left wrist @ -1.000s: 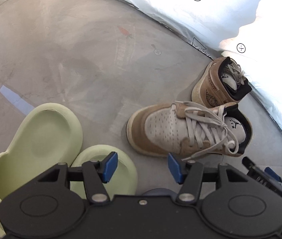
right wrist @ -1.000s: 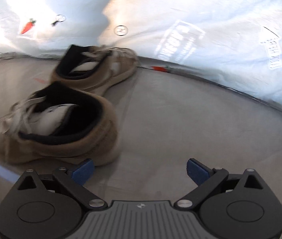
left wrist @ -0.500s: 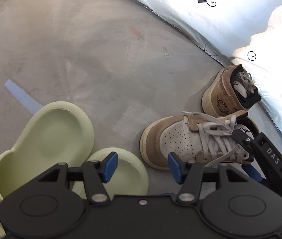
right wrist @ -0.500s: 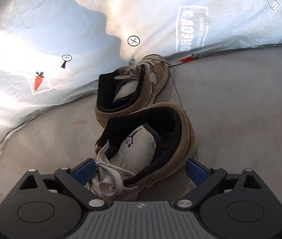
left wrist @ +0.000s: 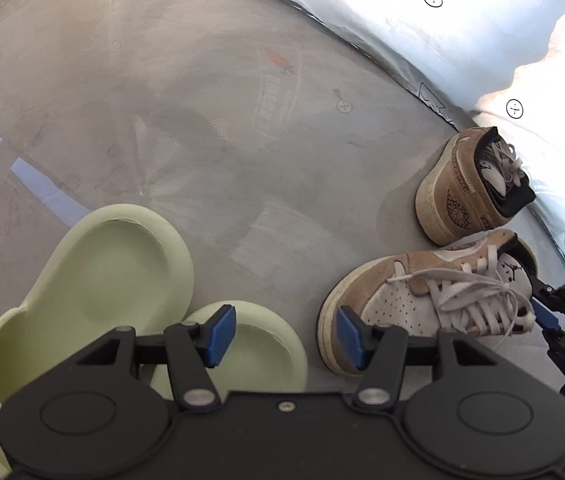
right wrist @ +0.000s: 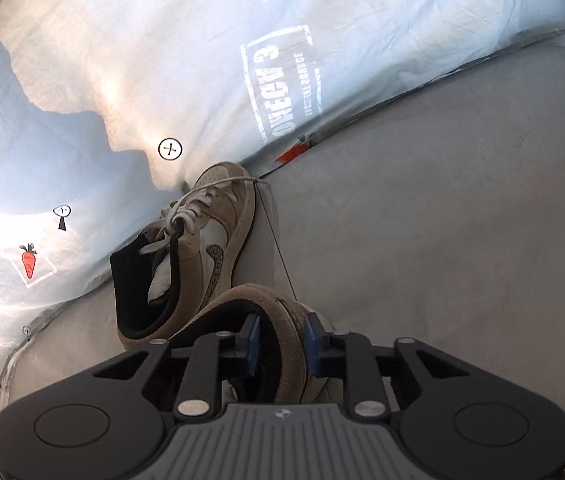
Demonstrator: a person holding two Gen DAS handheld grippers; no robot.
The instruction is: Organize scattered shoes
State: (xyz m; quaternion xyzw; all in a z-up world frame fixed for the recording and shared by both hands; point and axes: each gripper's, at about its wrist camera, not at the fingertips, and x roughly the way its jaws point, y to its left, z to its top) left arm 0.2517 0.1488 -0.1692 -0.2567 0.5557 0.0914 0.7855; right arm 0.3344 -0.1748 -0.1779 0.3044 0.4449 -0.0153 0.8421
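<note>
Item — near tan sneaker (right wrist: 266,320), on the grey floor (right wrist: 442,220) by its mate (right wrist: 210,232): my right gripper (right wrist: 280,344) pinches its heel collar for lifting — left gripper (left wrist: 282,336) gapes idle over green slides (left wrist: 94,280).

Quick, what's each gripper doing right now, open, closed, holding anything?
Left gripper: open, holding nothing.
Right gripper: closed on the near sneaker's heel collar.

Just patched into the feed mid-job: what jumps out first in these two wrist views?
The right gripper stands out: its blue pads are closed on the heel collar of the near tan sneaker, with the second tan sneaker just beyond it against the white sheet. In the left view, the left gripper hangs open over two pale green slides on the grey floor.
</note>
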